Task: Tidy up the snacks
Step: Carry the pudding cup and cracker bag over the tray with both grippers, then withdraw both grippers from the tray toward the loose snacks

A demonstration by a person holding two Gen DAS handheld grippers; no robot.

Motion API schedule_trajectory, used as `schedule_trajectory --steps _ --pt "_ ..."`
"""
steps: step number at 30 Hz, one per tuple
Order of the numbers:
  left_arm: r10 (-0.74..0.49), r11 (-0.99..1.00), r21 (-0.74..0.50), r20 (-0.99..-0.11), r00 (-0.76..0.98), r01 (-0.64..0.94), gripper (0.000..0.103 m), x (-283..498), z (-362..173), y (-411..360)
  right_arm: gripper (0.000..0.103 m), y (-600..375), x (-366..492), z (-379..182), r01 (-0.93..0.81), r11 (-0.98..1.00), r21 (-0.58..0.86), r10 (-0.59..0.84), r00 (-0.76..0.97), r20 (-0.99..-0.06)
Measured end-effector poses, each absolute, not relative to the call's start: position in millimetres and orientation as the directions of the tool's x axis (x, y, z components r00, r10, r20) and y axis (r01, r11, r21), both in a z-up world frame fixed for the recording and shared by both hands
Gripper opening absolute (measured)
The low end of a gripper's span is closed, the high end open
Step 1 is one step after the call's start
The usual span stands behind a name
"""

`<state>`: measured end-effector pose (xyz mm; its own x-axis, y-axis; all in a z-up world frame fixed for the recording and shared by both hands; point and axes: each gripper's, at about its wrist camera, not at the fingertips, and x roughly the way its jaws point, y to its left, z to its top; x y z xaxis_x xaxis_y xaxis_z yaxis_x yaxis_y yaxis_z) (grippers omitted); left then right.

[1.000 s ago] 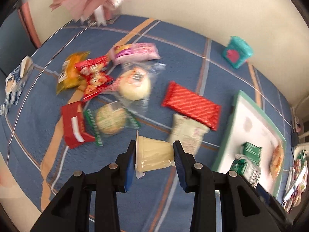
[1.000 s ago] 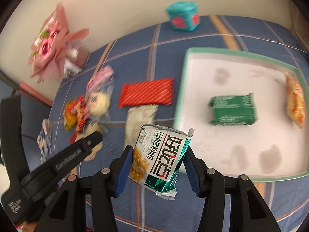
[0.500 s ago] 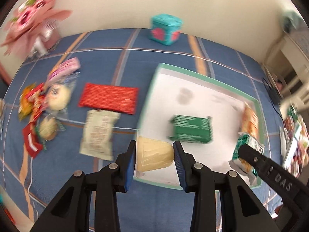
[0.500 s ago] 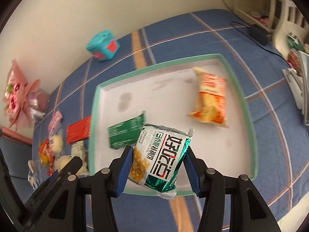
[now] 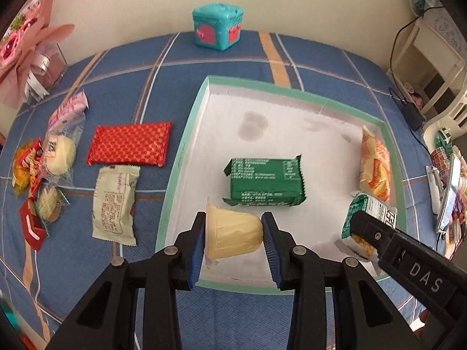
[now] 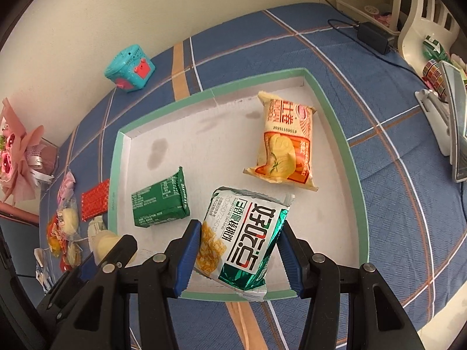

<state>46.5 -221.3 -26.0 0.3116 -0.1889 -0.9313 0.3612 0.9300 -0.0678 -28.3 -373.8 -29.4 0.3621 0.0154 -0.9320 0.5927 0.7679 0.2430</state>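
Pudding cup [image 5: 233,234] lies sideways, rim leftward, clenched in left tool [image 5: 233,248]; right tool [image 6: 239,250] grips upright packet [image 6: 242,239].

Bright, even daylight across both views; soft shadows only, faint under the green packet [image 5: 265,182] on the white tray [image 5: 186,157]; the tray floor shines pale, nearly washed out; focus crisp around the tray; fisheye bends the blue plaid cloth [image 6: 408,204] away from it; dark vignette at every corner.
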Motion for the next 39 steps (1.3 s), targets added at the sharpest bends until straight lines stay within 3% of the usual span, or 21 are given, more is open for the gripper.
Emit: schedule_trajectory --steps 2,6,18,22,25,28,39 --pt "-0.182 0.933 -0.068 -0.936 0.302 0.353 0.040 48 -31 -220 0.056 -373 -26 -36 0.595 0.768 0.236 0.021 0.345 -0.938" --pt "-0.181 0.937 -0.072 -0.937 0.299 0.342 0.054 49 -32 -217 0.058 -371 -22 -39 0.587 0.778 0.223 0.019 0.333 -0.943" --pt "-0.162 0.963 -0.078 -0.933 0.322 0.257 0.071 59 -20 -193 0.064 -363 -21 -28 0.562 0.804 0.195 -0.007 0.337 -0.942" --pt "-0.125 0.974 -0.048 -0.927 0.353 0.220 0.089 64 -17 -182 0.082 -358 -20 -20 0.544 0.819 0.184 -0.029 0.360 -0.933" --pt "-0.095 0.980 -0.019 -0.921 0.377 0.200 0.091 66 -14 -172 0.103 -354 -18 -17 0.529 0.832 0.168 -0.045 0.366 -0.929" --pt "-0.082 0.982 -0.009 -0.917 0.391 0.187 0.096 68 -13 -166 0.103 -351 -16 -17 0.520 0.840 0.159 -0.053 0.369 -0.928" --pt "-0.095 0.981 -0.008 -0.891 0.445 0.194 0.097 67 -5 -159 0.103 -348 -14 -15 0.509 0.834 0.214 -0.005 0.396 -0.918"
